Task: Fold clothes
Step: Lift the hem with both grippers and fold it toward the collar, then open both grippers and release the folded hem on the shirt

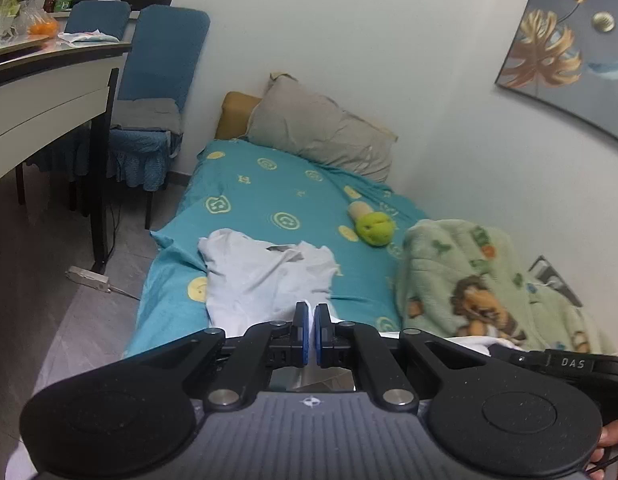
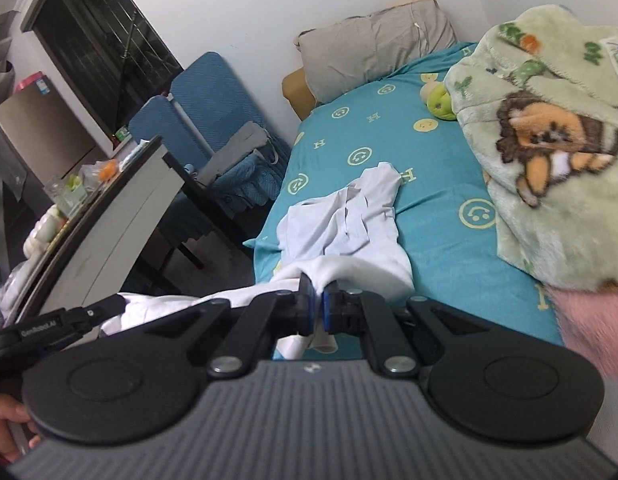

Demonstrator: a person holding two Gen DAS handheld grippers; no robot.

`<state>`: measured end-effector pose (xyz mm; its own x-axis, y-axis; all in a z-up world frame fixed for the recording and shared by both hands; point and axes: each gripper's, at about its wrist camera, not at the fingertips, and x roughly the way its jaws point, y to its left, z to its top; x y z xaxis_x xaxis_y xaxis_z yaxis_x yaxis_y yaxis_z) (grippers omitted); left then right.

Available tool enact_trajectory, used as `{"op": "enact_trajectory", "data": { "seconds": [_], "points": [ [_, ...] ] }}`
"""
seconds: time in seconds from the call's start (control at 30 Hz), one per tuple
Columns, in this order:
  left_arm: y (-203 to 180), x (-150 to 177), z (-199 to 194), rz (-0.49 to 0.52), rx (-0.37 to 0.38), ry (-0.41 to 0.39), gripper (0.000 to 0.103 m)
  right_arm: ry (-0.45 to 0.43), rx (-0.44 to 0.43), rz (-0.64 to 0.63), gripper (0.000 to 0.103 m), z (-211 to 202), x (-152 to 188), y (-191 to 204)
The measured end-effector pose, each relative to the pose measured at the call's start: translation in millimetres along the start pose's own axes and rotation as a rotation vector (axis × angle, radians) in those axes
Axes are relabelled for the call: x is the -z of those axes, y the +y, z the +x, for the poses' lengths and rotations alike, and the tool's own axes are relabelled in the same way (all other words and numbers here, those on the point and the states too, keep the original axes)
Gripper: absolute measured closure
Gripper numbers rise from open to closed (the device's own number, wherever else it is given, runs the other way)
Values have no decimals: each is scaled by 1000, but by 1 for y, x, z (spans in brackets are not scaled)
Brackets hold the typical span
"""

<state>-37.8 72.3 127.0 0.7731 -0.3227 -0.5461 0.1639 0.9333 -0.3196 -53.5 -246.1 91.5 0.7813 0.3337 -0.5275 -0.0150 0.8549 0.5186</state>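
A white shirt [image 1: 261, 276] with a collar lies crumpled on the teal bed sheet [image 1: 269, 184], its near hem lifted toward me. My left gripper [image 1: 311, 312] is shut on the shirt's near edge. In the right wrist view the same shirt [image 2: 349, 224] stretches away over the sheet [image 2: 441, 200]. My right gripper [image 2: 316, 294] is shut on a pinch of the white fabric at the near edge. The left gripper's body [image 2: 61, 328] shows at the lower left of the right view.
A green lion-print blanket [image 1: 489, 288] is heaped on the bed's right side, also in the right view [image 2: 549, 140]. A green plush toy [image 1: 373, 228] and grey pillow [image 1: 321, 128] lie further up. Blue chairs [image 1: 157, 92] and a table [image 1: 49, 92] stand left of the bed.
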Motion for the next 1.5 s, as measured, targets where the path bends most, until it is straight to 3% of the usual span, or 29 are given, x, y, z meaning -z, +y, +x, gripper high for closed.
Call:
{"op": "enact_trajectory", "data": {
  "seconds": [0.23, 0.4, 0.5, 0.73, 0.9, 1.17, 1.4, 1.43, 1.5],
  "points": [
    [38, -17, 117, -16, -64, 48, 100, 58, 74, -7, 95, 107, -26, -23],
    [59, -6, 195, 50, -154, 59, 100, 102, 113, -42, 95, 176, -35, -40],
    [78, 2, 236, 17, -157, 62, 99, 117, 135, -72, 95, 211, -33, -49],
    [92, 34, 312, 159, -219, 60, 99, 163, 192, -157, 95, 277, -16, -74],
    [90, 52, 351, 277, -280, 174, 99, 226, 246, -152, 93, 304, -5, -82],
    [99, 57, 357, 254, -269, 179, 98, 244, 264, -199, 93, 314, 2, -82],
    [92, 44, 331, 219, -249, 140, 84, 227, 259, -181, 92, 306, -5, -80],
    [92, 42, 325, 209, -245, 127, 76, 223, 258, -177, 90, 303, -6, -79],
    [88, 39, 308, 204, -254, 84, 62, 205, 243, -165, 61, 294, -9, -78]
  ]
}}
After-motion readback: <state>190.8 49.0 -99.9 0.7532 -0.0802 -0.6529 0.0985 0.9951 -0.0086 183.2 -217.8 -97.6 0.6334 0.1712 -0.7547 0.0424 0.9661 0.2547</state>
